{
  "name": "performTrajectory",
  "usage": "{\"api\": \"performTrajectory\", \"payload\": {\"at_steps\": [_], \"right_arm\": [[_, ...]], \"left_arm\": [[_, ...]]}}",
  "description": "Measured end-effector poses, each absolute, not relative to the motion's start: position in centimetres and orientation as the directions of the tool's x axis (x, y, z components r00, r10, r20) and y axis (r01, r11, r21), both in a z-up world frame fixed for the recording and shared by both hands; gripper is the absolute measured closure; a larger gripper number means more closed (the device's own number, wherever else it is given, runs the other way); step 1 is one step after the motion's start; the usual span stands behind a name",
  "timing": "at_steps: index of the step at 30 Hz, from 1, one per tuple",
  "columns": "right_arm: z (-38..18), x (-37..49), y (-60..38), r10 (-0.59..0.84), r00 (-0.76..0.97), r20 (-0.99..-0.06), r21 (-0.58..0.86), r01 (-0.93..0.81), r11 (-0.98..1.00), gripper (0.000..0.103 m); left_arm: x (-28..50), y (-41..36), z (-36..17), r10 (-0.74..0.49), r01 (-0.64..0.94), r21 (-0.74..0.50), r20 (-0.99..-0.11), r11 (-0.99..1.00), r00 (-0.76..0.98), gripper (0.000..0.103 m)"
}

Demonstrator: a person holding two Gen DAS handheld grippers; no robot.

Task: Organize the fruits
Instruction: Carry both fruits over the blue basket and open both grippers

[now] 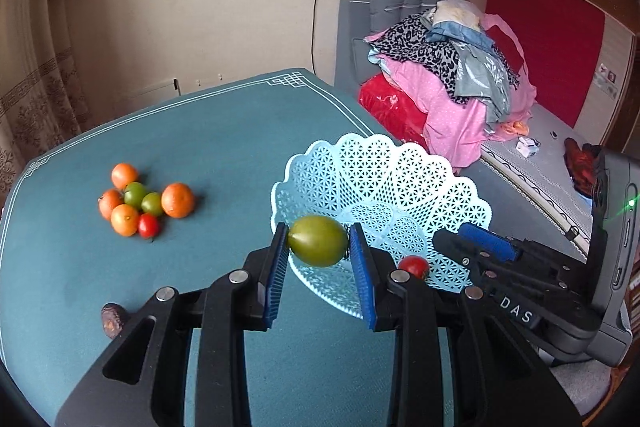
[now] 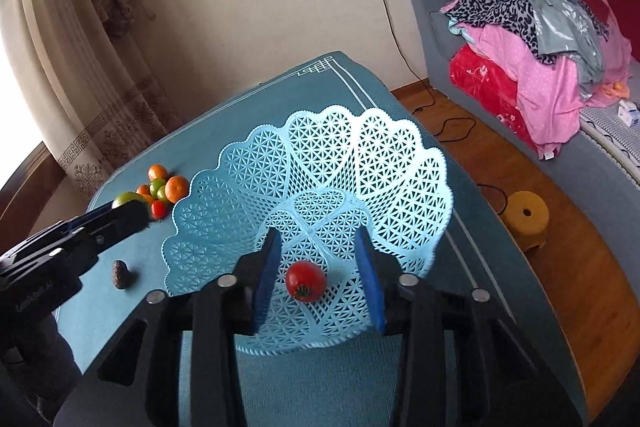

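Observation:
My left gripper (image 1: 319, 242) is shut on a green tomato (image 1: 318, 241) and holds it at the near left rim of the light blue lattice basket (image 1: 384, 167). A red tomato (image 2: 305, 281) lies inside the basket (image 2: 360, 155), between the open fingers of my right gripper (image 2: 318, 267), which hangs over the bowl untouched by it. A pile of oranges, green tomatoes and a red tomato (image 1: 142, 201) sits on the teal table at the left; it also shows in the right wrist view (image 2: 160, 189).
A dark brown wrinkled fruit (image 1: 112, 319) lies on the teal tablecloth (image 1: 200, 139) near the front left. A bed with piled clothes (image 1: 452, 67) stands to the right. A yellow stool (image 2: 524, 217) stands on the wooden floor beside the table.

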State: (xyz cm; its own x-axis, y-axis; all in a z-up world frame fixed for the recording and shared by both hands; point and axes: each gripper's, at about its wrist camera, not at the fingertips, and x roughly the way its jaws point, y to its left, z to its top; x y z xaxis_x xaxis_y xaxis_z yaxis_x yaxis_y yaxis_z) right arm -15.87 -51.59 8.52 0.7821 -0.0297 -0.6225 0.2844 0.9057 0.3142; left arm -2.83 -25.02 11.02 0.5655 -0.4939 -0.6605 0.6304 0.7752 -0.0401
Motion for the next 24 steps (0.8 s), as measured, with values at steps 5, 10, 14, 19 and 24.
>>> {"api": "performTrajectory", "payload": {"at_steps": [5, 10, 14, 19, 24], "right_arm": [[8.8, -16.1, -51.5, -0.026, 0.793, -0.608, 0.321, 0.275, 0.906, 0.057], [8.8, -16.2, -51.6, -0.034, 0.795, -0.606, 0.318, 0.281, 0.905, 0.051], [8.9, -16.2, -51.3, -0.028, 0.797, -0.603, 0.319, 0.274, 0.907, 0.051], [9.4, -16.4, -50.8, -0.034, 0.807, -0.590, 0.309, 0.265, 0.913, 0.046], [10.0, -17.0, -50.3, -0.033, 0.832, -0.553, 0.326, 0.252, 0.911, 0.044]], "left_arm": [[-2.8, -25.7, 10.9, -0.500, 0.636, -0.038, -0.654, 0.771, 0.567, 0.029], [-2.3, -25.1, 10.9, -0.464, 0.600, -0.015, -0.650, 0.800, 0.602, 0.022], [-1.8, -24.0, 10.9, -0.437, 0.568, -0.004, -0.643, 0.823, 0.629, 0.017], [-1.2, -22.4, 11.0, -0.404, 0.529, 0.009, -0.635, 0.848, 0.658, 0.010], [-1.0, -20.2, 11.3, -0.362, 0.487, 0.042, -0.614, 0.873, 0.702, 0.007]]}}
